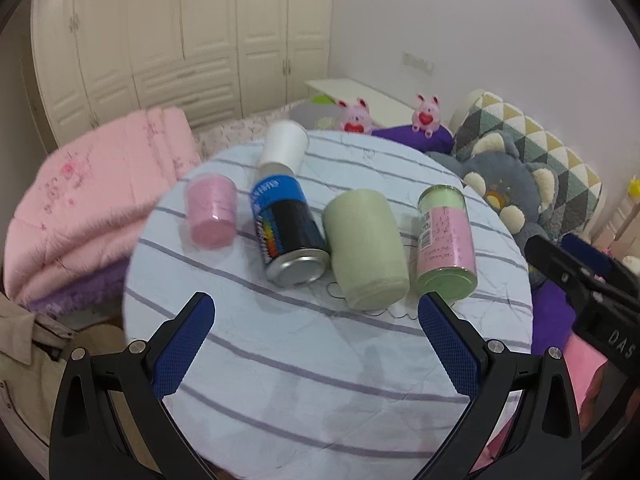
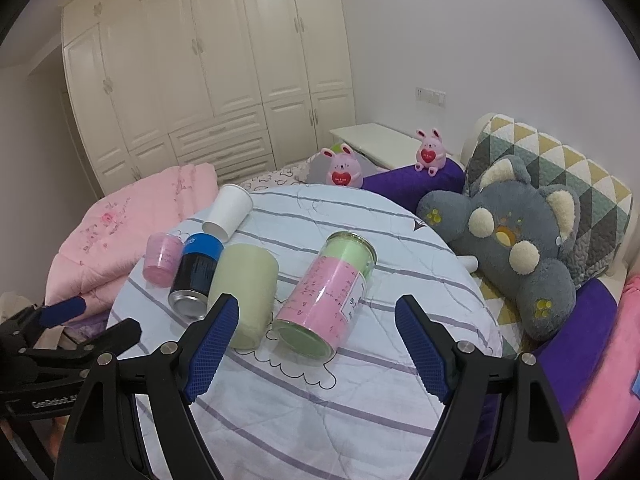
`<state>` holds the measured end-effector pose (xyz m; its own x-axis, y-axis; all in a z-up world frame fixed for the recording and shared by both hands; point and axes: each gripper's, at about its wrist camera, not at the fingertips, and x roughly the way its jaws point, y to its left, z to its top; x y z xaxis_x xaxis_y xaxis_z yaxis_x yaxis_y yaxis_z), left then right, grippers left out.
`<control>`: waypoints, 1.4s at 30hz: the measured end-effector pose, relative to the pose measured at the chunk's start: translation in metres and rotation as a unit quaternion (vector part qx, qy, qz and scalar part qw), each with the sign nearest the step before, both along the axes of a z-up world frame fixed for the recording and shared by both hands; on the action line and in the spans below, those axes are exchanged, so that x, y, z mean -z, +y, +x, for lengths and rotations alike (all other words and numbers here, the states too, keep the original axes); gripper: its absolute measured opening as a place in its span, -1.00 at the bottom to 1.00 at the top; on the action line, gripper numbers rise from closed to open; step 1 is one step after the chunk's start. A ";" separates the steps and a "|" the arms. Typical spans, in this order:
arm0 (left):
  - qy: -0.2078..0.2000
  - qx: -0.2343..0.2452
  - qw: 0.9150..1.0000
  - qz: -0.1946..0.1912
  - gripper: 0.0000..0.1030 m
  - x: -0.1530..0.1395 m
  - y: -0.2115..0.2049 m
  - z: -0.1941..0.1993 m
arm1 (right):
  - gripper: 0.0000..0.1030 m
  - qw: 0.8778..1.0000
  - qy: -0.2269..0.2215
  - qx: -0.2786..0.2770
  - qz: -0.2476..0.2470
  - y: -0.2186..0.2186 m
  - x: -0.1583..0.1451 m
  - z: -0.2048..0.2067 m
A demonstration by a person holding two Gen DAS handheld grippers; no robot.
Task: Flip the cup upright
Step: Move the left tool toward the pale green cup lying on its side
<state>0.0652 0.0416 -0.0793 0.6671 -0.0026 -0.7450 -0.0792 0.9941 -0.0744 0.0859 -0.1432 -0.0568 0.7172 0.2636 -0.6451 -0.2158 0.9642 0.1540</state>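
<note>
Several vessels lie on their sides on a round striped table point(image 1: 320, 380) point(image 2: 340, 412): a white paper cup point(image 1: 284, 145) point(image 2: 229, 209), a small pink cup point(image 1: 211, 210) point(image 2: 162, 257), a blue and black can point(image 1: 286, 232) point(image 2: 196, 270), a pale green cup point(image 1: 366, 248) point(image 2: 243, 288) and a pink and green jar point(image 1: 446, 240) point(image 2: 330, 292). My left gripper point(image 1: 316, 312) is open and empty in front of the can and green cup. My right gripper point(image 2: 316, 316) is open and empty, its jaws either side of the jar's near end.
A folded pink quilt point(image 1: 92, 204) point(image 2: 120, 232) lies left of the table. A grey plush toy point(image 2: 516, 240), purple cushions point(image 2: 412, 184), a patterned pillow point(image 2: 560, 168) and two pink bunny toys point(image 2: 344, 168) sit to the right and behind. Wardrobes point(image 2: 208, 72) stand at the back.
</note>
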 end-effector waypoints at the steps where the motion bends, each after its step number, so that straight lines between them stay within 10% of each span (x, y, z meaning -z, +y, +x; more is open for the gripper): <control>1: 0.010 0.004 1.000 -0.012 1.00 0.004 -0.003 0.008 | 0.59 1.000 0.004 0.000 0.000 0.000 0.002 0.003; 24: 0.148 -0.010 0.989 -0.011 0.97 0.083 -0.040 0.107 | 0.59 0.999 0.023 -0.016 0.016 -0.022 0.038 0.056; 32: 0.147 0.010 0.989 -0.017 0.44 0.085 -0.048 0.110 | 0.59 0.999 0.029 -0.018 0.022 -0.024 0.041 0.056; 42: 0.144 0.020 0.989 -0.009 0.43 0.077 -0.042 0.088 | 0.59 0.999 0.030 -0.031 0.017 -0.018 0.040 0.046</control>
